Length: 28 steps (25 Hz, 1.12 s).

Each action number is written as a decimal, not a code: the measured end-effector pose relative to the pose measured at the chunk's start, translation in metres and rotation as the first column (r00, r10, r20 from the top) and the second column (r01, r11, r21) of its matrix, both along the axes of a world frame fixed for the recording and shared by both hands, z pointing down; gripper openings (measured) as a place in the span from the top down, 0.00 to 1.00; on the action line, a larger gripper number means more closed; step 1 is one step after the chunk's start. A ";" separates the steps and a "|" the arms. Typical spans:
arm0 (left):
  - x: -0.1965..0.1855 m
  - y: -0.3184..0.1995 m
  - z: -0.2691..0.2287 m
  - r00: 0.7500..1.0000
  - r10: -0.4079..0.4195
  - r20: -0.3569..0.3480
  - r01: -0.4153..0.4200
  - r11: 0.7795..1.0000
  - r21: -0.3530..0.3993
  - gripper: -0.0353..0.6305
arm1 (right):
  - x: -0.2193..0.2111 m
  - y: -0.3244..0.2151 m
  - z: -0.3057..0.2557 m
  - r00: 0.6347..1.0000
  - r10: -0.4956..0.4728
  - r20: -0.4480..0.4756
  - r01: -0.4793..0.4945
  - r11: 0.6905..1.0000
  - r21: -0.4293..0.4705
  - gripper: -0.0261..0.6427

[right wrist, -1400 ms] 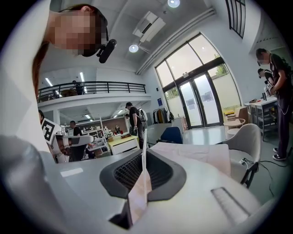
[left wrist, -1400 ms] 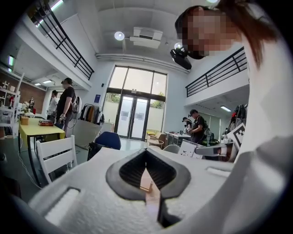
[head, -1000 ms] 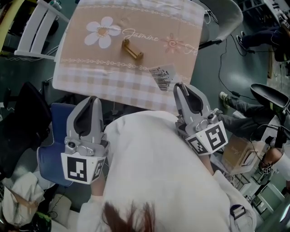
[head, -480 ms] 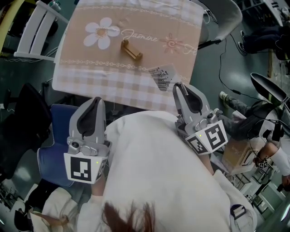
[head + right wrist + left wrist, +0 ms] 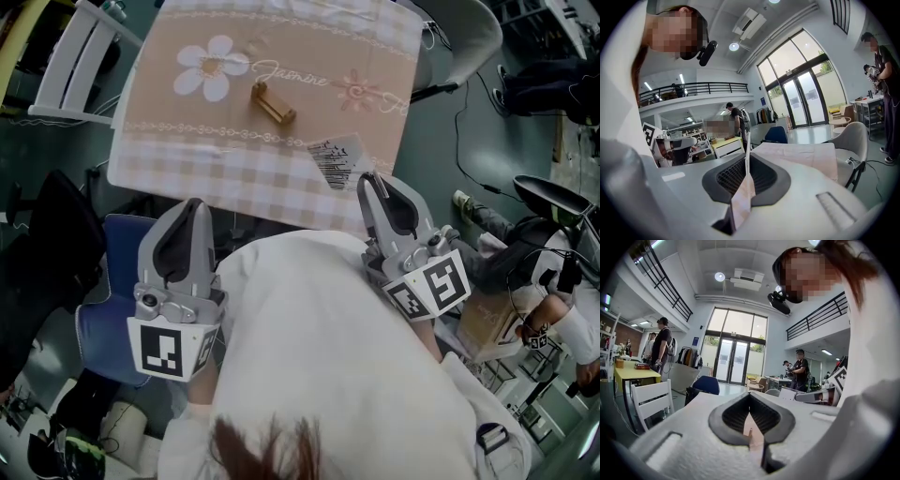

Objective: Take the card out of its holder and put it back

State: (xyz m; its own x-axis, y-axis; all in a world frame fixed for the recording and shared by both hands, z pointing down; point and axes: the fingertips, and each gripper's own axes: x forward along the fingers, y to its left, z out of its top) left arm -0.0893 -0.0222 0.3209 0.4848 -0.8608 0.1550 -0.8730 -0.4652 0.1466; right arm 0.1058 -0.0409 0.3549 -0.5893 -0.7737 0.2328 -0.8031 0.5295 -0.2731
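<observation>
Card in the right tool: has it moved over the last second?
No. The card stays in the same place against the brass holder on the tablecloth, pinched in the right tool.

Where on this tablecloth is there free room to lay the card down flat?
Free: the checked strip along the near edge of the tablecloth, left of the card, and the stretch right of the gold holder. Crowded: the near right corner, where the right tongs grip the card.
</observation>
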 end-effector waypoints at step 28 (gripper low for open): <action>-0.010 -0.020 0.011 0.999 -0.021 -0.048 0.020 0.999 -0.035 0.95 | -0.004 -0.053 -0.030 1.000 0.027 0.002 -0.027 0.993 0.119 0.94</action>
State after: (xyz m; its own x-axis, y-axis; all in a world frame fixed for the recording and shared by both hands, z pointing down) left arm -0.0991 -0.0423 0.3323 0.4747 -0.8652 0.1614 -0.8738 -0.4412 0.2046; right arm 0.1020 -0.0938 0.3253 -0.5678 -0.8115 0.1379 -0.8175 0.5363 -0.2102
